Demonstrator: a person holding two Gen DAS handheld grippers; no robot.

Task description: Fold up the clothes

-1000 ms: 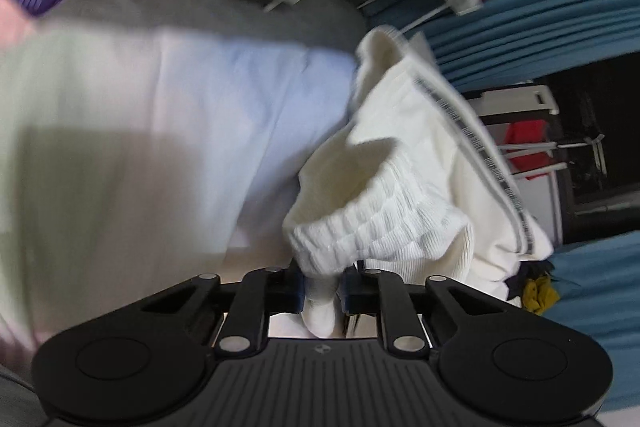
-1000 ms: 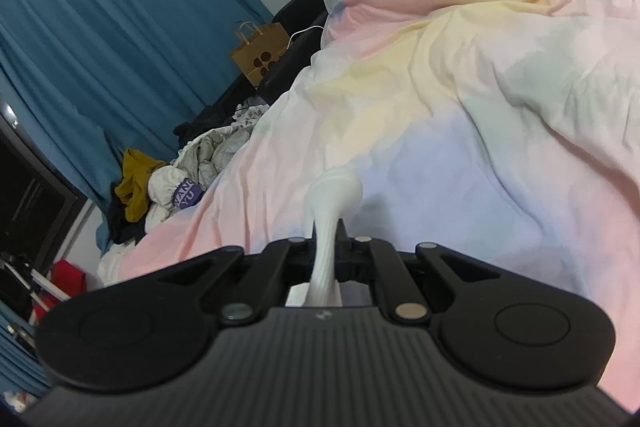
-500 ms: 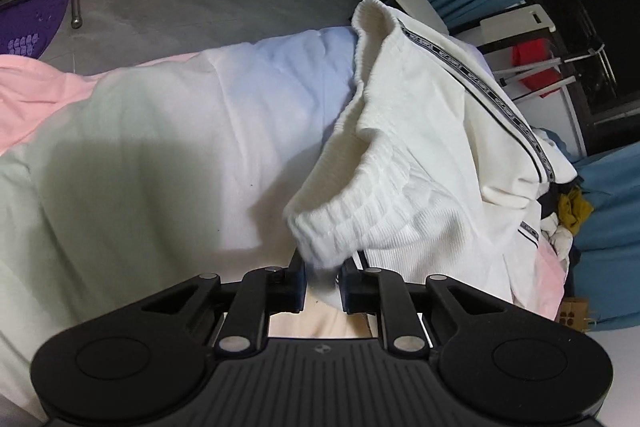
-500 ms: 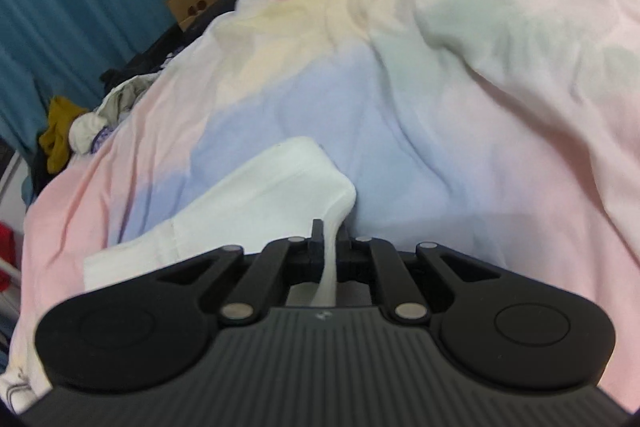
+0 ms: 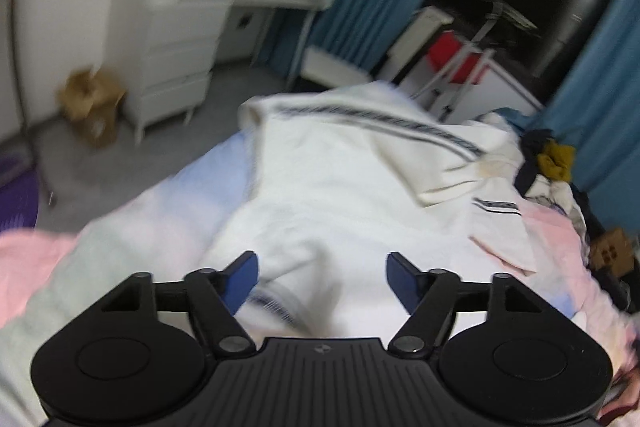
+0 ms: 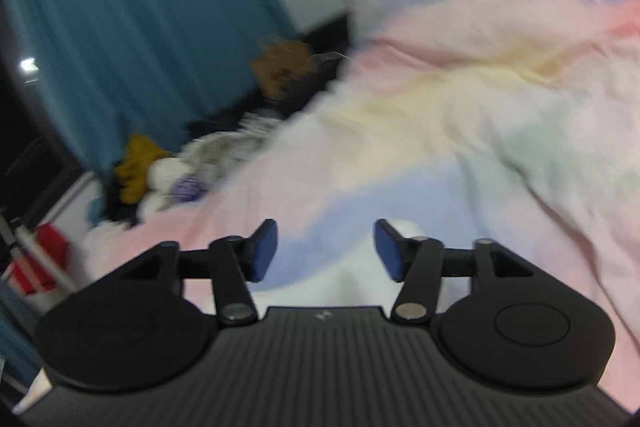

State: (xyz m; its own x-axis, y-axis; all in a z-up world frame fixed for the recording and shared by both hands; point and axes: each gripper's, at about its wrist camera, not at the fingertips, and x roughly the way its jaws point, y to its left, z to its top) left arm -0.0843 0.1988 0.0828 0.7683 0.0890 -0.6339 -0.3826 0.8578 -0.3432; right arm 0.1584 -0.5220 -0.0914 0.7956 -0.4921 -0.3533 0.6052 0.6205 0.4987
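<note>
A white knit garment (image 5: 352, 183) with dark striped trim lies spread on the pastel bedspread (image 5: 132, 227) in the left wrist view. My left gripper (image 5: 322, 281) hovers open just above its near part, nothing between the blue pads. In the right wrist view, a corner of the same white garment (image 6: 340, 279) lies flat under my right gripper (image 6: 326, 249), which is also open and holds nothing. Both views are blurred by motion.
A white drawer unit (image 5: 172, 59) and a cardboard box (image 5: 90, 105) stand on the grey floor past the bed's end. A pile of clothes (image 6: 168, 171) lies at the bed's edge by blue curtains (image 6: 132, 27). The rumpled bedspread (image 6: 500, 99) stretches away to the right.
Both grippers have opened and let go of the white garment, which now lies on the bed. Both have pulled back and tilted up, so more of the room shows.
</note>
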